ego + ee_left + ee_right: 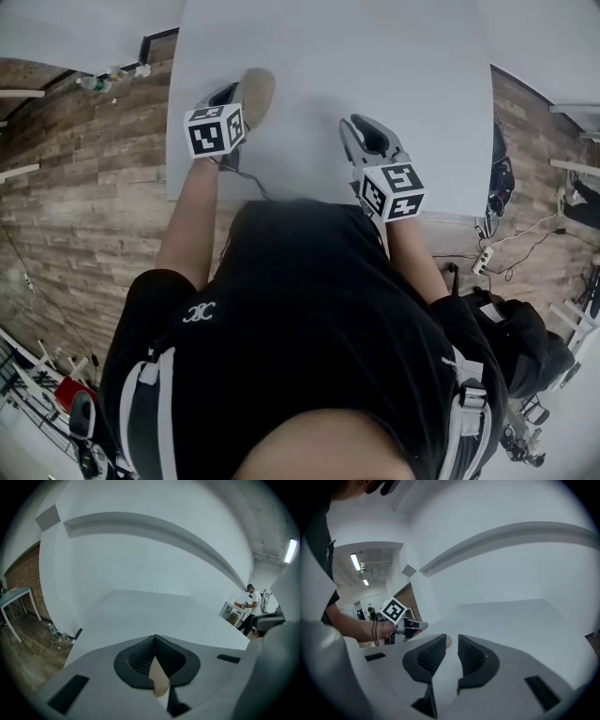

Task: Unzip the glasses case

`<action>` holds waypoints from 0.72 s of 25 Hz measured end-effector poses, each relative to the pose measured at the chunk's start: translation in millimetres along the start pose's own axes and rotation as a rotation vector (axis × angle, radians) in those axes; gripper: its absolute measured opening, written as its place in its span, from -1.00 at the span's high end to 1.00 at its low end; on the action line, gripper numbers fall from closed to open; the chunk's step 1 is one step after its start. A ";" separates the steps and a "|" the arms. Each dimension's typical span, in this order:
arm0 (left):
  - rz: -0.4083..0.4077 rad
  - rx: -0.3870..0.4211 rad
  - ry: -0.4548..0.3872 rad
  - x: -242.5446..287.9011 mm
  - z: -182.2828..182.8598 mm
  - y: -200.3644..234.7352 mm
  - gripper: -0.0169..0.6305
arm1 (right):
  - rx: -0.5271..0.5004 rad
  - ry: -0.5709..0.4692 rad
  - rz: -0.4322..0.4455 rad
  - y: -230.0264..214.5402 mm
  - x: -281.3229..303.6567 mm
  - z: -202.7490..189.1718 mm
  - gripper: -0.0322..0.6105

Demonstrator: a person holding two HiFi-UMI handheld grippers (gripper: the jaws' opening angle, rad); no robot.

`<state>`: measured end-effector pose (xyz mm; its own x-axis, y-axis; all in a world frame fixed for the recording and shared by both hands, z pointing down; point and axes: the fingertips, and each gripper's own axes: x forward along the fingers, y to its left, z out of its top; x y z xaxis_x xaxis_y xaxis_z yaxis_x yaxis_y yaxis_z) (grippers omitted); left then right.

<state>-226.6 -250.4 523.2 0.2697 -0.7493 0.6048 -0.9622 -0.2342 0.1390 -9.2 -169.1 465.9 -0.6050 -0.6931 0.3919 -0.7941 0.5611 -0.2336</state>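
Tan glasses case (255, 92) near the far left edge of the white table (422, 112), zipper too small to see. Pinched by the left gripper (230, 96), jaws squeezed tight on a tan bit of it. Well apart to the right, the right gripper (364, 127) over bare table, jaws only a narrow gap apart, nothing in them. Looks like the holding step, with no pulling yet. Next: bring the right gripper across, find the little zipper tab, pinch it and pull along the edge.
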 end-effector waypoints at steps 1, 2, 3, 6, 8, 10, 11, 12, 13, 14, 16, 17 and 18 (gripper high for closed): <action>0.003 -0.005 -0.005 -4.3 -0.2 -2.6 0.93 | 0.017 -0.008 -0.008 -5.5 0.4 1.6 0.67; 0.008 -0.005 -0.010 -8.6 -0.9 -6.3 0.93 | 0.028 -0.014 -0.013 -10.7 0.5 2.9 0.73; 0.017 -0.002 -0.015 -13.1 -1.7 -10.3 0.93 | 0.032 -0.017 -0.017 -15.3 0.7 3.9 0.79; 0.039 -0.004 -0.036 -26.6 -5.4 -20.0 0.93 | 0.003 -0.014 -0.018 -23.2 5.5 4.8 0.85; 0.036 -0.026 -0.038 -32.7 -10.3 -25.2 0.93 | -0.005 -0.008 -0.009 -26.1 11.1 3.3 0.85; 0.047 -0.045 -0.033 -37.0 -17.2 -32.5 0.93 | 0.018 -0.004 0.023 -29.6 12.8 1.7 0.85; 0.057 -0.056 -0.029 -38.8 -21.1 -36.3 0.93 | 0.036 -0.003 0.050 -31.0 12.8 0.8 0.85; 0.068 -0.068 -0.023 -40.4 -25.1 -39.6 0.93 | 0.052 -0.003 0.080 -32.1 13.0 0.0 0.85; 0.077 -0.080 -0.017 -41.7 -29.4 -42.6 0.93 | 0.063 -0.001 0.109 -33.0 13.7 -1.1 0.85; 0.086 -0.091 -0.011 -42.8 -34.1 -45.8 0.93 | 0.069 0.003 0.133 -34.1 14.6 -2.5 0.85; 0.097 -0.108 0.001 -45.2 -43.5 -54.1 0.93 | 0.064 0.015 0.166 -37.2 15.0 -4.3 0.85; 0.101 -0.115 0.003 -47.2 -47.3 -58.3 0.93 | 0.056 0.019 0.175 -38.0 14.7 -3.7 0.85; 0.101 -0.119 0.004 -49.8 -50.1 -61.4 0.93 | 0.044 0.019 0.181 -37.4 14.7 -1.8 0.85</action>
<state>-182.8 -167.6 523.8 0.1710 -0.7630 0.6234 -0.9822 -0.0821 0.1689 11.7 -199.4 482.0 -0.7376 -0.5732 0.3568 -0.6741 0.6556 -0.3402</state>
